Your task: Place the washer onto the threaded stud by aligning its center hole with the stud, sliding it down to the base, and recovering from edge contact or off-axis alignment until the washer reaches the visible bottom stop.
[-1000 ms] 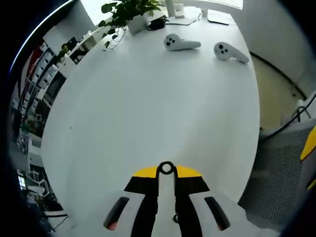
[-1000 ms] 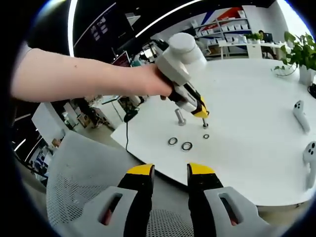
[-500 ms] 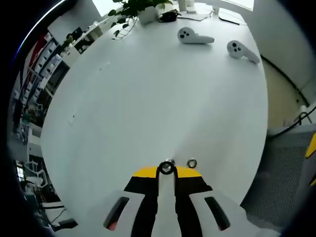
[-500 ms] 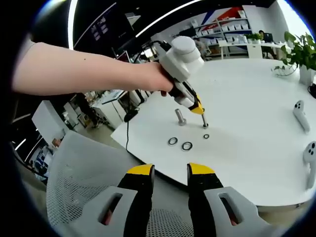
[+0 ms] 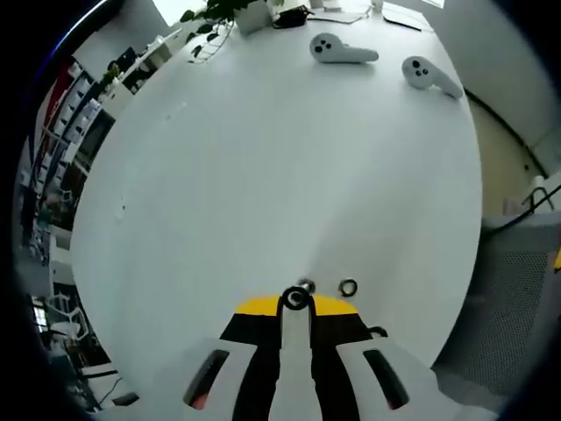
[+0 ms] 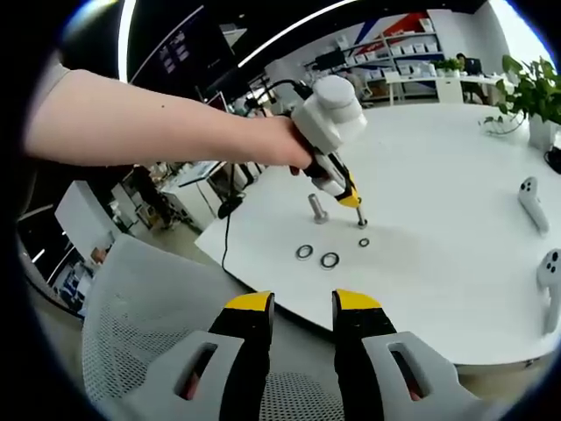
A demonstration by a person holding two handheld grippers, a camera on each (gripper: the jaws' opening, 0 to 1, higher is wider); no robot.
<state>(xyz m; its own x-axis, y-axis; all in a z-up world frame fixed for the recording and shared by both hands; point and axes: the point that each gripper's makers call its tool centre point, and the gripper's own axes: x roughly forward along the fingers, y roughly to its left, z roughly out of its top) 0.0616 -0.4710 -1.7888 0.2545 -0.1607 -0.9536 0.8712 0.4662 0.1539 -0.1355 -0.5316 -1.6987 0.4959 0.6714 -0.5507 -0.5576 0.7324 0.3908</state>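
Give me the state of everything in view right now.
Left tongs: shut on washer.
Right tongs: open, empty.
Stud: upright.
Bolt: upright.
Loose washers: three, flat on table.

- Both views are brightly and evenly lit; the white bench (image 5: 263, 175) reads almost flat white in the left gripper view, with little surface detail.
- Daylight-like brightness blows out the far top edge of the left gripper view, behind the plant (image 5: 215, 10).
- In the right gripper view a long ceiling light strip (image 6: 263, 48) glares against a dark ceiling.
- Shadows are soft and faint; the loose rings (image 6: 317, 256) cast only thin dark rims on the bench.
- Fisheye distortion bends the bench edge and the shelves (image 5: 66, 123) strongly towards the rim.
- Focus is fair at the centre; edges soften, and the near fingers (image 6: 247, 351) look slightly blurred.
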